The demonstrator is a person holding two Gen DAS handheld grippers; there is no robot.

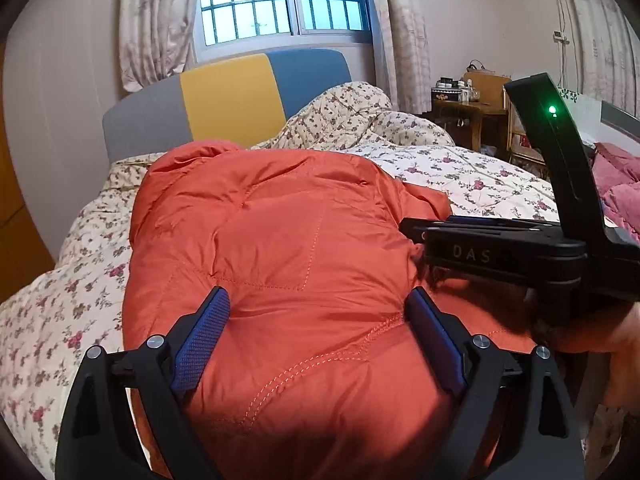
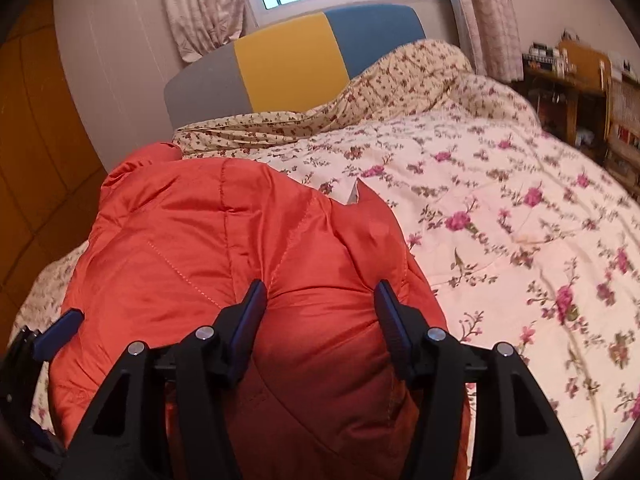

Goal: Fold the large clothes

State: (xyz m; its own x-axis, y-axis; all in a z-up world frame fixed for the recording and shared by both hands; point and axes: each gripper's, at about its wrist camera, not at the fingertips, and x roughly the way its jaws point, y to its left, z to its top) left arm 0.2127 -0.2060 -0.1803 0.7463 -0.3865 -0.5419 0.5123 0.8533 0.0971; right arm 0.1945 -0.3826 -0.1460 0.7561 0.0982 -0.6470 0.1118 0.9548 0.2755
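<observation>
1. I see the orange padded jacket [image 1: 288, 264] lying bunched on the bed's floral quilt [image 1: 460, 168], near the headboard [image 1: 224, 100].
2. My left gripper [image 1: 316, 308] has its fingers [image 1: 200, 344] spread wide, straddling a puffed fold of jacket without pinching it.
3. My right gripper [image 2: 320, 300] has its fingers [image 2: 394, 320] partly spread around another bulge; I cannot tell whether they press it.

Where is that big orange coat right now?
The orange coat lies bundled on the flowered quilt, toward the bed's left side in both views, its far end near the headboard.
</observation>
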